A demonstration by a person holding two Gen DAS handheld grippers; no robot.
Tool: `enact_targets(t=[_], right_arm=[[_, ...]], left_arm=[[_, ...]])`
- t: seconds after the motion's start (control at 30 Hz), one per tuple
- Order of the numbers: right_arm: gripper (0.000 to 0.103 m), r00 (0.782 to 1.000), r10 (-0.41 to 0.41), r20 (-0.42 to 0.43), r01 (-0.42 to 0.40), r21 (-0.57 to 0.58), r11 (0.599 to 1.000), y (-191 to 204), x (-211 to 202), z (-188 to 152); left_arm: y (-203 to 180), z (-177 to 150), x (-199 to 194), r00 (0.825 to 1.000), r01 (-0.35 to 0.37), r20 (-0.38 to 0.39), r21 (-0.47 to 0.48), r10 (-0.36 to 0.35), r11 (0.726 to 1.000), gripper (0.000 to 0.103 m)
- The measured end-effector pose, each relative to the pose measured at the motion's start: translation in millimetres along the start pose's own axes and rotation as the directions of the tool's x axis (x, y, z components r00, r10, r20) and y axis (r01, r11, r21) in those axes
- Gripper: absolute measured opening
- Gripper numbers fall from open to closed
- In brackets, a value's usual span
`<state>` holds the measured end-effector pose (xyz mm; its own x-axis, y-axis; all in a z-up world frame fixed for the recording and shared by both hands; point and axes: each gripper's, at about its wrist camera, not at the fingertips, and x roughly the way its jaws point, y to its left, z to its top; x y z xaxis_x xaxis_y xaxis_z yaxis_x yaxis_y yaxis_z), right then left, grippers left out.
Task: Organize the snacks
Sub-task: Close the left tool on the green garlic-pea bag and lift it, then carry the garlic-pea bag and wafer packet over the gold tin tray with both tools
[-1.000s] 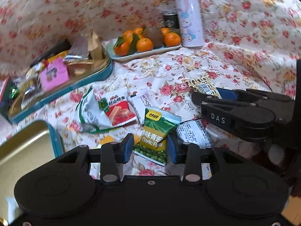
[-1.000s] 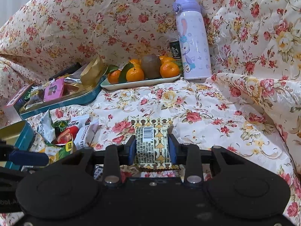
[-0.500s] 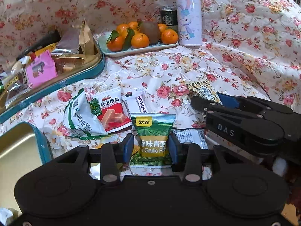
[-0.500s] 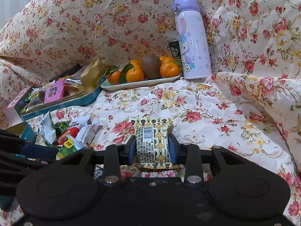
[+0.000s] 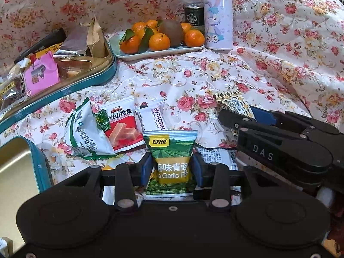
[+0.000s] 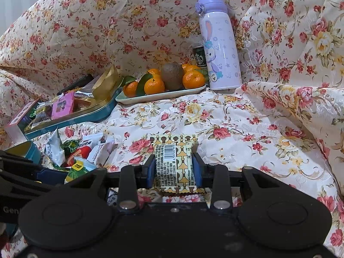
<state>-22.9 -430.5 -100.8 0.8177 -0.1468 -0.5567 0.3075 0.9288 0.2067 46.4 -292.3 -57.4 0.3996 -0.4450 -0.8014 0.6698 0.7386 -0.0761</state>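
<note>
My left gripper (image 5: pixel 172 168) is shut on a green garlic-pea snack packet (image 5: pixel 171 150), held just above the flowered cloth. My right gripper (image 6: pixel 173 169) is shut on a yellow patterned snack bar with a barcode (image 6: pixel 174 163). The bar (image 5: pixel 232 102) and the right gripper's black body (image 5: pixel 286 144) also show at the right of the left wrist view. A red hawthorn packet (image 5: pixel 121 126), a white-green packet (image 5: pixel 86 133) and a white packet (image 5: pixel 152 118) lie loose on the cloth. A teal tin tray (image 5: pixel 92 79) holds several snacks at the left.
A plate of tangerines and a kiwi (image 5: pixel 159 36) stands at the back, with a Starbucks can (image 5: pixel 194 17) and a lilac bottle (image 5: pixel 218 15) beside it. An open teal tin with a gold inside (image 5: pixel 19 167) sits at the near left. Cloth folds rise at the right (image 6: pixel 301 99).
My left gripper has closed in on the green packet, which now sits squarely between the fingers. The left view has shifted left and forward. The right gripper has held still on the bar.
</note>
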Motion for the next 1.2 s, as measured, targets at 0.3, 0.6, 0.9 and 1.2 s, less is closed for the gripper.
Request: enact_targets(t=[0.3, 0.6, 0.9, 1.2], right_arm=[[0.036, 1.000, 0.002, 0.001, -0.002, 0.002, 1.000, 0.0, -0.3, -0.2], [0.035, 1.000, 0.004, 0.001, -0.004, 0.004, 1.000, 0.2, -0.6, -0.3], [0.035, 1.000, 0.005, 0.001, -0.005, 0.006, 1.000, 0.3, -0.6, -0.6], [0.034, 1.000, -0.009, 0.009, 0.009, 0.006, 1.000, 4.1, -2.5, -2.4]], left_arm=[[6.0, 1.4, -19.1, 0.999, 0.015, 0.032, -0.075, -0.013, 0.997, 0.041], [0.8, -10.1, -49.4, 0.999, 0.007, 0.034, -0.102, -0.003, 0.995, 0.041], [5.2, -37.7, -76.0, 1.000, 0.001, 0.013, -0.149, 0.001, 0.989, 0.041], [21.0, -68.7, -103.0, 1.000, 0.005, 0.030, -0.222, 0.001, 0.975, 0.041]])
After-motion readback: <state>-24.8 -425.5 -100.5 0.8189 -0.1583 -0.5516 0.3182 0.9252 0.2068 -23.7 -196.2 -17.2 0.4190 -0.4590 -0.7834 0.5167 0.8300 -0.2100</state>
